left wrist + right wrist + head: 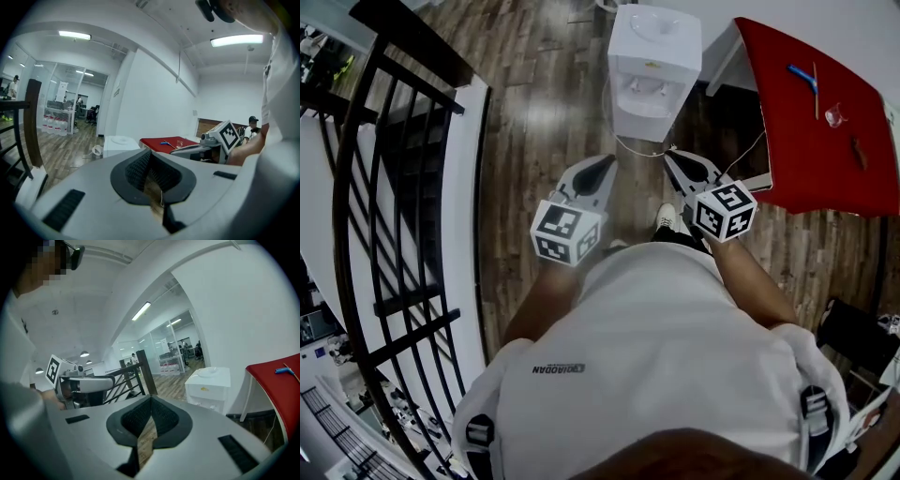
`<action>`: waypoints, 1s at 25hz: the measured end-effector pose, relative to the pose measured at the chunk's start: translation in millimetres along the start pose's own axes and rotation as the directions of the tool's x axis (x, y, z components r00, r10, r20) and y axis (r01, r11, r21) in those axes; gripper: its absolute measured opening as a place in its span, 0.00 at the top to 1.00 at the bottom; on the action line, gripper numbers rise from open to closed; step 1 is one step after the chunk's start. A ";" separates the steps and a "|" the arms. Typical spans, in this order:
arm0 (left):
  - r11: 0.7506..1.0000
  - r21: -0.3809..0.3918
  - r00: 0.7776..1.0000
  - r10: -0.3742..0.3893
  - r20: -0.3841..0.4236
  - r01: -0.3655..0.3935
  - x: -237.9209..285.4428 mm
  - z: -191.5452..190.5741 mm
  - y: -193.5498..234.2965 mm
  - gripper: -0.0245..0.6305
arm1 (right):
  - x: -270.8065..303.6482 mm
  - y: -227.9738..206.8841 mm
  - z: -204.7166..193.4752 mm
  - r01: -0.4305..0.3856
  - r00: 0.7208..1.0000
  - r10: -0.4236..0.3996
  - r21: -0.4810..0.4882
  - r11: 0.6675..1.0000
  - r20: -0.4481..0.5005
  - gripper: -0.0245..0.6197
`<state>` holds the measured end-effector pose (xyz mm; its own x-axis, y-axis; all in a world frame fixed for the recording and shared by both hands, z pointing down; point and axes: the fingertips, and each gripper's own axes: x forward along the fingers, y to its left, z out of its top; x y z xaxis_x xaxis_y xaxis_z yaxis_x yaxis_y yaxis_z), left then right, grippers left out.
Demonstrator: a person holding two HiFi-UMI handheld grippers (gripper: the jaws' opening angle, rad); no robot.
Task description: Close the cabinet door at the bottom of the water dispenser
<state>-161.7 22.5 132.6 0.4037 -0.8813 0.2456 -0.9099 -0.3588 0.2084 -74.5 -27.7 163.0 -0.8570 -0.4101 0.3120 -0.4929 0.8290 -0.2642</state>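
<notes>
I hold the left gripper (602, 165) and right gripper (673, 157) with fingers together, empty. The water dispenser (654, 66) stands ahead by the wall, with free floor (534, 122) between the railing (366, 141) and the red bench (825, 150) edge.

The floor (534, 112) is dark wood plank. A white water dispenser (652, 66) stands on it by the white wall. A thin pale cable (630, 148) trails over the planks just in front of the dispenser's base. A white shoe (667, 218) rests on the planks nearer the camera. Right of the dispenser a red surface (787, 159) stands on white legs. 4 small things lie on it: a blue pen-like item (802, 77), a thin stick (816, 103) just beside it, a small clear item (834, 115) and, a little apart, a small brown piece (859, 153).
</notes>
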 end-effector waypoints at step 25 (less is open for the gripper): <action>0.999 0.001 0.999 -0.037 0.019 0.037 45.2 4.7 -96.7 0.97 | -121.4 -28.3 14.2 0.005 0.997 0.001 -0.084 0.996 0.073 0.93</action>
<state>-55.9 15.9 119.1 0.4354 -0.8730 0.2197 -0.8944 -0.3915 0.2164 41.4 -6.8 119.6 -0.8661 -0.4360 0.2444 -0.4830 0.8559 -0.1848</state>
